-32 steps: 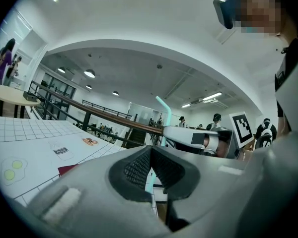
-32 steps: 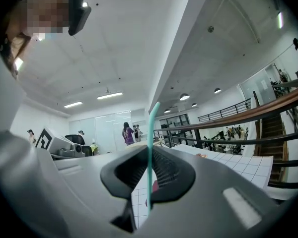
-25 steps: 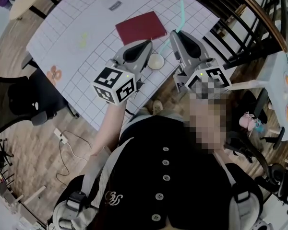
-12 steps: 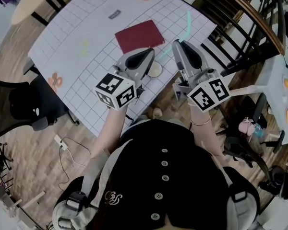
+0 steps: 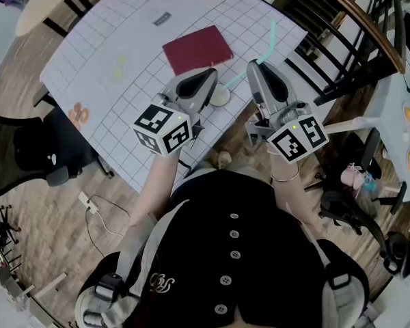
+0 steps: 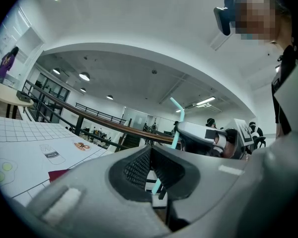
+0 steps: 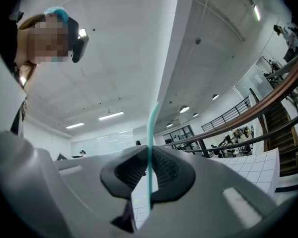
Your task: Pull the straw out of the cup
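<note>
The right gripper (image 5: 255,65) is pinching the straw (image 5: 271,37). Its own view shows the ribbed pads closed on the thin teal stem, which runs straight up out of them. Over the last second this gripper has edged away from the cup (image 5: 221,97) and tipped a little, so the straw's free end now leans further out over the table (image 5: 109,39) edge. The stretch of stem between the pads and the cup looks a touch longer too. I judge the pull to be under way but short of done, since the lower teal end still meets the cup's rim.

The left gripper (image 5: 210,82) has barely moved. Its jaws are close together on the cup's near side, steadying it on the table while the other gripper draws. That bracing matters, because the cup looks light enough to lift or tip with the straw.

Several things are hard to make out:
- The left gripper's body covers part of the cup in the head view.
- The cup's inside is only a pale disc, so how much straw remains in it cannot be told.
- In the left gripper view the cup is only a white sliver between the pads.
- The straw's bottom tip shows in no view.
</note>
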`<state>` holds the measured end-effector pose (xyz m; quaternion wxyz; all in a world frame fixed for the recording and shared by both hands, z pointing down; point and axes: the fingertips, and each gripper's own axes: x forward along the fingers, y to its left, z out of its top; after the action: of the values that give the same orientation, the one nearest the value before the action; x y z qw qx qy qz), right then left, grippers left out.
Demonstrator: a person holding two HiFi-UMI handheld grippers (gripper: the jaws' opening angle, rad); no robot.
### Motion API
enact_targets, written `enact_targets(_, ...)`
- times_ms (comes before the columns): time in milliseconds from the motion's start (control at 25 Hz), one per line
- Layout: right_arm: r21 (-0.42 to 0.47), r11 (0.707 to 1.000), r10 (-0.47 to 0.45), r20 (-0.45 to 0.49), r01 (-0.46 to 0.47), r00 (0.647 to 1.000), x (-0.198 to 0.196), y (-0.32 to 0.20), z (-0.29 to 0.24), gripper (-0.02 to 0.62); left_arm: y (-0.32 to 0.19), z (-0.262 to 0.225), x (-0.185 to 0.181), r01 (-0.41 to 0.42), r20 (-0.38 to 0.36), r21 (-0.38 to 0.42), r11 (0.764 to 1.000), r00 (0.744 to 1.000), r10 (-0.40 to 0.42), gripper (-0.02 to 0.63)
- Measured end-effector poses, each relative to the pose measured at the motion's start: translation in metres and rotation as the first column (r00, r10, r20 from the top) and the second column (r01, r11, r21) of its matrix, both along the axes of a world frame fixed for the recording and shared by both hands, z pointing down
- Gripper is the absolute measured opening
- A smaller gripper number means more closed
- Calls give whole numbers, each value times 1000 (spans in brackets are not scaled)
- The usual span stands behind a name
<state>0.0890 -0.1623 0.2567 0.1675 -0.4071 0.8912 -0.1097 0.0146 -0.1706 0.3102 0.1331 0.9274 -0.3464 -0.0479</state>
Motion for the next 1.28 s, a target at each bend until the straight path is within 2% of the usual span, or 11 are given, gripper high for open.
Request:
enact_targets(600, -45, 999, 27, -25, -28, 999, 1, 10, 12, 25, 12, 7, 7, -47, 7, -20, 999, 999, 47, -2)
enact_targets(1280, -18, 999, 33, -24, -34, 999, -4, 17, 9, 23, 18, 16, 7, -48, 11, -45, 998, 999, 48, -2)
